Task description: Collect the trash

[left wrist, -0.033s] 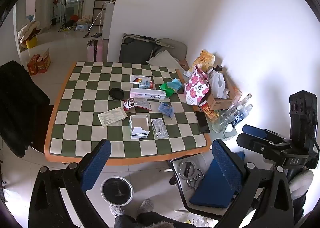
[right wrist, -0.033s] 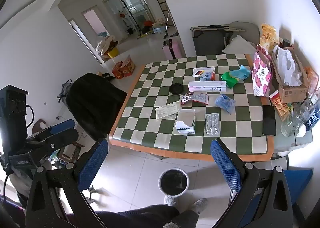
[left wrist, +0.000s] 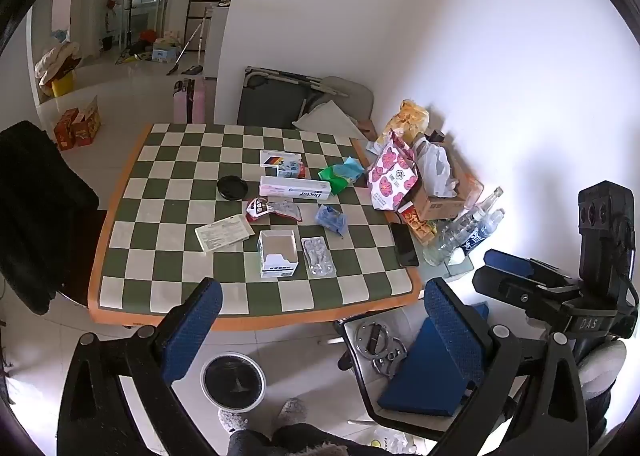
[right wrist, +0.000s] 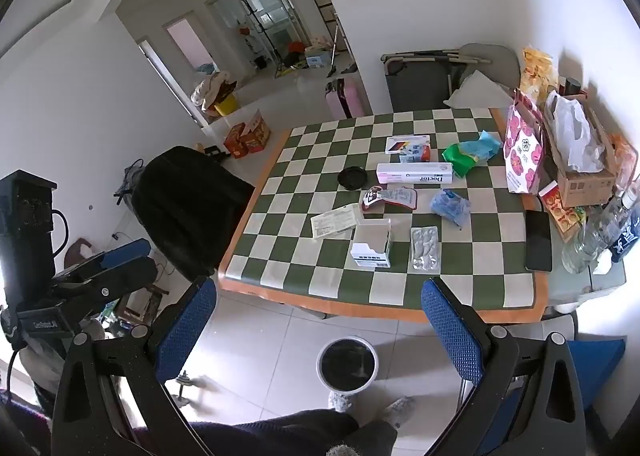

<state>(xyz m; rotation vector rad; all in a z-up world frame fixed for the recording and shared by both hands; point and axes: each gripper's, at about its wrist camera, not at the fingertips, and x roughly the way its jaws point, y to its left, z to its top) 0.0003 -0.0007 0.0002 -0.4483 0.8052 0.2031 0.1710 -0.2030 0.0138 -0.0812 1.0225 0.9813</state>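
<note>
A checkered table point(left wrist: 132, 192) is seen from above, litter scattered mid-surface, a bin point(left wrist: 233, 380) on the floor below. Both the left gripper point(left wrist: 320, 320) and right gripper point(right wrist: 320, 320) are held released, empty. The open box point(right wrist: 372, 244) is judged nearest, straight ahead.

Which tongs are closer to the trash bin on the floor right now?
Roughly even, so I can't tell. Both the left tongs and right tongs are open, above and short of the trash bin.

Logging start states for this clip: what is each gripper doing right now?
Left gripper: open, holding nothing, raised short of the table.
Right gripper: open, holding nothing, also short of it.
</note>
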